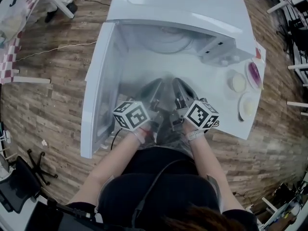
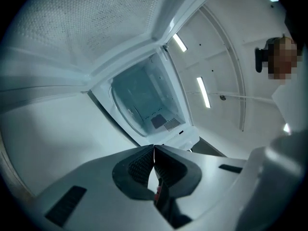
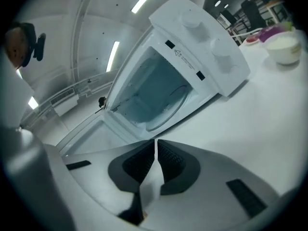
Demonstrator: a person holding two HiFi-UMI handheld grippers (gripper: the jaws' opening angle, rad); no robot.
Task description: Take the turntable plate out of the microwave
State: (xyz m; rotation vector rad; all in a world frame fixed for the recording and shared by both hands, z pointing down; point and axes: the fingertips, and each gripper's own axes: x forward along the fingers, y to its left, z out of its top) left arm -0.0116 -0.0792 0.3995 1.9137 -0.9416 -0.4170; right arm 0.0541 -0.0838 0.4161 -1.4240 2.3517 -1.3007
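white microwave [image 1: 192, 8]: on table [image 1: 226, 126], door [image 1: 98, 90] swung wide open to the left in the head view.
plate [image 1: 166, 41]: round, pale, lying flat inside the cavity, toward the back; touched by neither gripper.
left gripper [image 2: 154, 148]: jaws pressed together, nothing between the pads; in front of the open cavity, outside it.
right gripper [image 3: 156, 141]: jaws closed tip to tip, holding nothing; just beside the left one, facing the opening, apart from the plate.
cubes [image 1: 131, 114]: one on each gripper, side by side in front of the person's wrists.
bowls [image 1: 238, 82]: three, on the table to the right of the microwave.
floor [image 1: 48, 105]: wood planks.
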